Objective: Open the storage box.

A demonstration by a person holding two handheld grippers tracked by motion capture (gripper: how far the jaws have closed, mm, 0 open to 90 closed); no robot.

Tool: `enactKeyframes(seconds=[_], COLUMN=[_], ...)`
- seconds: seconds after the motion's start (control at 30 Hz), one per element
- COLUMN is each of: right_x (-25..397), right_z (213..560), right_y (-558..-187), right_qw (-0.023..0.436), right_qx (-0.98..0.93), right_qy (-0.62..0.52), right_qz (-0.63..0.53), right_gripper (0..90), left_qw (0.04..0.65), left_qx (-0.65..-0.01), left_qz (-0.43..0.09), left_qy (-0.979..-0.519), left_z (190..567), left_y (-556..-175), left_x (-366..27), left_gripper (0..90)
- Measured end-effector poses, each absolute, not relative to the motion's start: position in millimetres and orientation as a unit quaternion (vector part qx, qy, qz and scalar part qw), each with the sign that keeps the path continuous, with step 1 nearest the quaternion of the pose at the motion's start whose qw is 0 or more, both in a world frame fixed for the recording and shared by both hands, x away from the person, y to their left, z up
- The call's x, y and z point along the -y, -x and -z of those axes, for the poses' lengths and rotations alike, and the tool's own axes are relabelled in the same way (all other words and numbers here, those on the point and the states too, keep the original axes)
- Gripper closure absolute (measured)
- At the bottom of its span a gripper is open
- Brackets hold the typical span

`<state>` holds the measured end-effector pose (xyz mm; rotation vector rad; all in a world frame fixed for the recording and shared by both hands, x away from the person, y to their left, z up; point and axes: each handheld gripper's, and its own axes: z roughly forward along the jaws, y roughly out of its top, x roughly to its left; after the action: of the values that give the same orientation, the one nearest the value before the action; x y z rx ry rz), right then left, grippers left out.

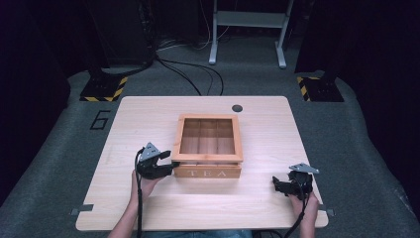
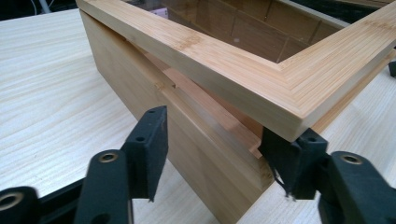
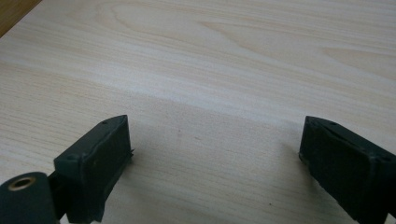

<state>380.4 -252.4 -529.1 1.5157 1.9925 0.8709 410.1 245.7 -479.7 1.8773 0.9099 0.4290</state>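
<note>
A: The wooden tea box (image 1: 209,146) sits mid-table, front panel marked TEA facing the person, and the left gripper (image 1: 166,166) is right at its near left corner.

B: The left gripper view has it close up: jaws spread wide, straddling that corner, one pad (image 2: 148,140) off the side wall, the other tucked under the edge of the lid (image 2: 243,74). Nothing clamped yet.

A: The lid looks raised a little on that side, with a gap under the frame, though from this angle it's hard to say whether the pad is actually touching it.

B: How will it handle?

A: Stiff bamboo frame around a clear pane, so rigid and fairly light, but smooth. A pinch on the frame's thick edge should hold. The pane looks fragile, best left alone. The lid is likely hinged at the back, so it should swing rather than lift free.

B: And the right gripper (image 1: 287,186)?

A: Resting near the front right of the table (image 1: 267,208), well apart from the box, jaws wide and holding nothing.
</note>
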Motion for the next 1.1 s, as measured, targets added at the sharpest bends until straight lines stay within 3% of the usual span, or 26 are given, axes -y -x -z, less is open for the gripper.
enactKeyframes(seconds=[0.83,1.1], right_x=[252.4,252.3], right_z=[529.0,529.1], right_y=[-380.3,-380.4], right_qw=[0.242,0.243], right_qx=[-0.729,-0.729], right_qy=[-0.556,-0.554], right_qz=[-0.319,-0.319], right_gripper=[8.5,8.4], left_qw=[0.465,0.464], left_qx=[-0.365,-0.381], left_qz=[-0.137,-0.145], left_qy=[-0.795,-0.786], left_z=[493.0,501.9], left_y=[-406.8,-400.1], left_x=[-244.6,-248.4], left_gripper=[21.6,8.7])
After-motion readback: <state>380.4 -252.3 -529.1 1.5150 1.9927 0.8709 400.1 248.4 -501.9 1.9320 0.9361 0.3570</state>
